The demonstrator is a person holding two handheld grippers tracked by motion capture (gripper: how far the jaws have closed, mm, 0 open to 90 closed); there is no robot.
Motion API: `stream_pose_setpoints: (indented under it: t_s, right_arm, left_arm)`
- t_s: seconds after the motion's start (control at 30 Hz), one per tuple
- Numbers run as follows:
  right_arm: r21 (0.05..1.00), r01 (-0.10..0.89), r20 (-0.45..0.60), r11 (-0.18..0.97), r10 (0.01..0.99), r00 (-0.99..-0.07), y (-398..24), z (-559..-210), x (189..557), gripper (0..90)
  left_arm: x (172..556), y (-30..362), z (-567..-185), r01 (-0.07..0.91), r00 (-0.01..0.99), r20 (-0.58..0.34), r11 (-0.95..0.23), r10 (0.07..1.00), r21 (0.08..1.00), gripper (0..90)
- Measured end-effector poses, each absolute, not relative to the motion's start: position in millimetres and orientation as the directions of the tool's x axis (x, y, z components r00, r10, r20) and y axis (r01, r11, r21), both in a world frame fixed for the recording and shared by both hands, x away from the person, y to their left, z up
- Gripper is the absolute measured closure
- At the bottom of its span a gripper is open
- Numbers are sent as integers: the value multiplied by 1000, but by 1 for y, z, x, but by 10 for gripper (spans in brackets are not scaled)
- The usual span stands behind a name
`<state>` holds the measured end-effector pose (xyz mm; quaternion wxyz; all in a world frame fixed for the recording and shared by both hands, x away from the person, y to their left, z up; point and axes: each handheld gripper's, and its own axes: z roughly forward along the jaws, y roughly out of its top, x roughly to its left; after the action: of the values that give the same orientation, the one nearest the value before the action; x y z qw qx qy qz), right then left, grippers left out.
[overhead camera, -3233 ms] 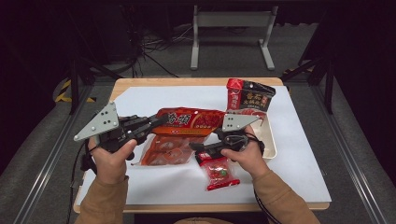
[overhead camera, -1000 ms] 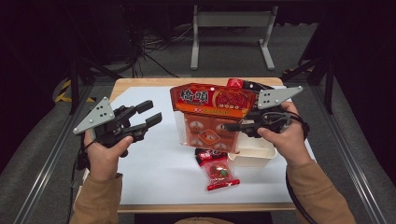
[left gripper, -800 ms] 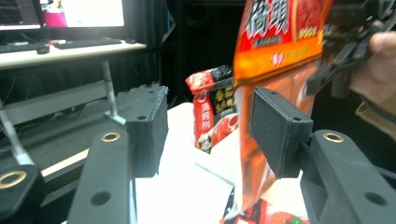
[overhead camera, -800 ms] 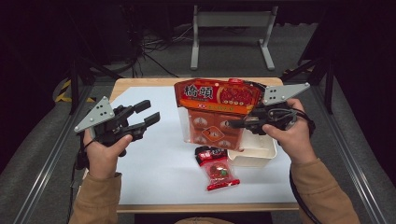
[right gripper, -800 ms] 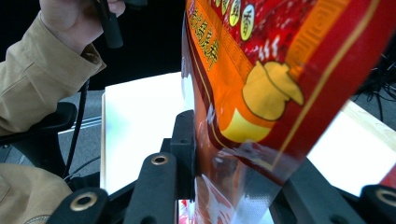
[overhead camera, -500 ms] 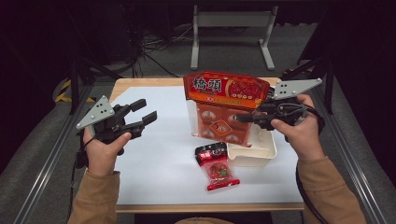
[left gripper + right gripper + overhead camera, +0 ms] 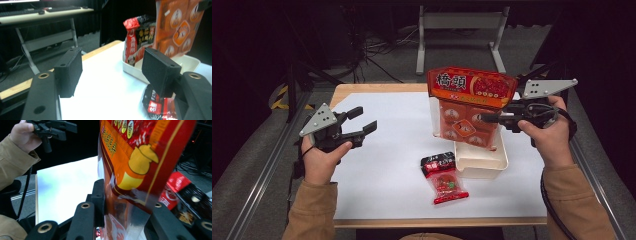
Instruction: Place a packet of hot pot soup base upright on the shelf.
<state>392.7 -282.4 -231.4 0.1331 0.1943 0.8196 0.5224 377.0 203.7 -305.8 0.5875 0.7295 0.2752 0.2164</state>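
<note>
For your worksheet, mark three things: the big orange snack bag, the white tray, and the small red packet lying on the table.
big orange snack bag (image 7: 469, 85), high view, on its printed top band.
white tray (image 7: 479, 167), high view, on its near wall.
small red packet (image 7: 443, 180), high view, on its clear middle window.

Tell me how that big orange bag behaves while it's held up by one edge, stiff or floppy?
Probably floppy: the orange bag is clear film pinched at one side by the right gripper, and it hangs down toward the tray. The small packs showing inside likely shift and pull it downward. The glossy film looks slippery, so the grip could creep.
</note>
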Motion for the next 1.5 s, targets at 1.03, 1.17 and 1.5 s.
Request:
stream_pose_setpoints:
  t_s: [1.03, 1.17, 1.5]
  right_arm:
    - [940, 187, -2, 286, 552, -834, -318, -260, 413, 705]
    - [942, 195, 7, 274, 564, -826, -321, -266, 413, 706]
    - [941, 231, 23, 249, 632, -774, -322, -283, 405, 705]
  left_arm:
    - [396, 217, -329, 231, 739, -42, -194, 672, 953, 296]
    - [396, 217, -329, 228, 740, -39, -196, 672, 954, 296]
    - [396, 219, -329, 229, 743, -54, -178, 668, 957, 296]
